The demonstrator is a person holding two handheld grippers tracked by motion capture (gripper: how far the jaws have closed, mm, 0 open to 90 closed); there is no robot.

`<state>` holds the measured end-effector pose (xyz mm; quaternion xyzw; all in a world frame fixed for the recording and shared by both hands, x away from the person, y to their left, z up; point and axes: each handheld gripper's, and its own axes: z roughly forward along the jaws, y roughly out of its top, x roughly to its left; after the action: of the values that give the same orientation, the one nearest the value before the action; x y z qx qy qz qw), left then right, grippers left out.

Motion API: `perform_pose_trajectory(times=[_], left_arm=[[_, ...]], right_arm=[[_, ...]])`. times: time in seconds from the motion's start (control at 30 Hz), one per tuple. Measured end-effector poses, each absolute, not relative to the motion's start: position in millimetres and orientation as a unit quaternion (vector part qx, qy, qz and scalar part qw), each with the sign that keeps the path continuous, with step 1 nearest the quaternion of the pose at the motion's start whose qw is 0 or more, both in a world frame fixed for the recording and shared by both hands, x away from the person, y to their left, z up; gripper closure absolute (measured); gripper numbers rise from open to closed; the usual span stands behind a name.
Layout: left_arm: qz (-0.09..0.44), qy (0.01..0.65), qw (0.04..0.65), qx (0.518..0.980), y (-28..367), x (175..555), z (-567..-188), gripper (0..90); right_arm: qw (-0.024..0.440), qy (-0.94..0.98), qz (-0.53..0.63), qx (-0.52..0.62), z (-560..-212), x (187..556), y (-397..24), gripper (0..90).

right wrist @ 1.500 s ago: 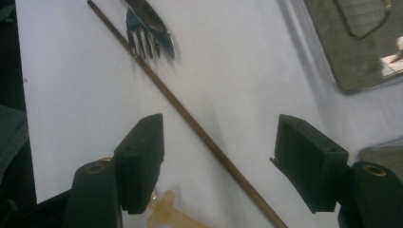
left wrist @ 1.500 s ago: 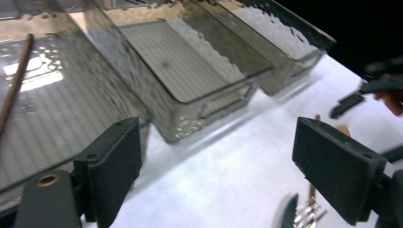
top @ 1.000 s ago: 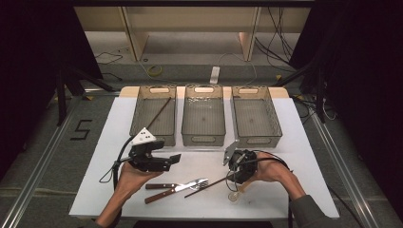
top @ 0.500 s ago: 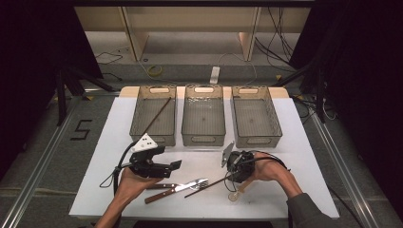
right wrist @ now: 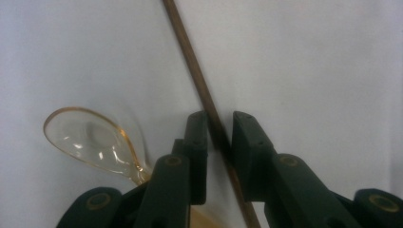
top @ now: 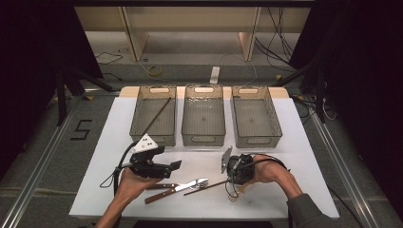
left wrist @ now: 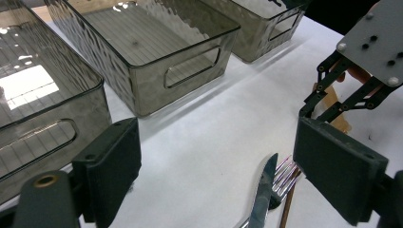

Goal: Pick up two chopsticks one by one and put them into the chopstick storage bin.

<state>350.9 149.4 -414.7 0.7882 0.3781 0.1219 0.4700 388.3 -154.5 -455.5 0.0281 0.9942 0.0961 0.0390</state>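
My right gripper (right wrist: 219,128) points down at the white table (top: 294,156), and its jaws have just been closing. A thin brown chopstick (right wrist: 199,80) lies between the pads. The left pad is against it, and a sliver of table shows before the right pad. In the high view the same chopstick (top: 204,187) runs left from the right gripper (top: 234,183). My left gripper (top: 177,166) hovers open over the table with nothing between its pads (left wrist: 114,171). A knife (left wrist: 261,190) and a fork (left wrist: 285,171) lie just ahead of it.
Three smoky plastic bins (top: 154,139) (top: 203,139) (top: 256,139) stand in a row at the back; the left one holds another chopstick (top: 159,114). A clear amber spoon (right wrist: 90,142) lies beside the right gripper. The knife (top: 164,192) and fork (top: 197,183) lie near the front edge.
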Motion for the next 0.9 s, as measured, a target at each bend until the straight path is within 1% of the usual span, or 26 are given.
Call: perform_pose_trajectory(times=[0.23, 0.53, 0.7, 0.9], left_arm=[[0.123, 0.376, 0.469, 0.79, 148.4, 351.0, -415.3, 15.7], [0.121, 0.375, 0.463, 0.794, 147.0, 351.0, -416.0, 15.7], [0.121, 0.375, 0.463, 0.794, 147.4, 351.1, -415.9, 15.8], [0.121, 0.376, 0.461, 0.795, 147.7, 351.9, -416.7, 15.8]], right_arm=[[0.035, 0.995, 0.093, -0.003, -455.2, 385.2, -156.1, 80.8], [0.046, 0.994, 0.092, -0.042, -455.7, 380.2, -156.0, 84.9], [0.048, 0.993, 0.096, -0.055, -455.9, 379.9, -156.8, 85.8], [0.037, 0.993, 0.097, -0.06, -454.0, 377.8, -160.8, 86.0]])
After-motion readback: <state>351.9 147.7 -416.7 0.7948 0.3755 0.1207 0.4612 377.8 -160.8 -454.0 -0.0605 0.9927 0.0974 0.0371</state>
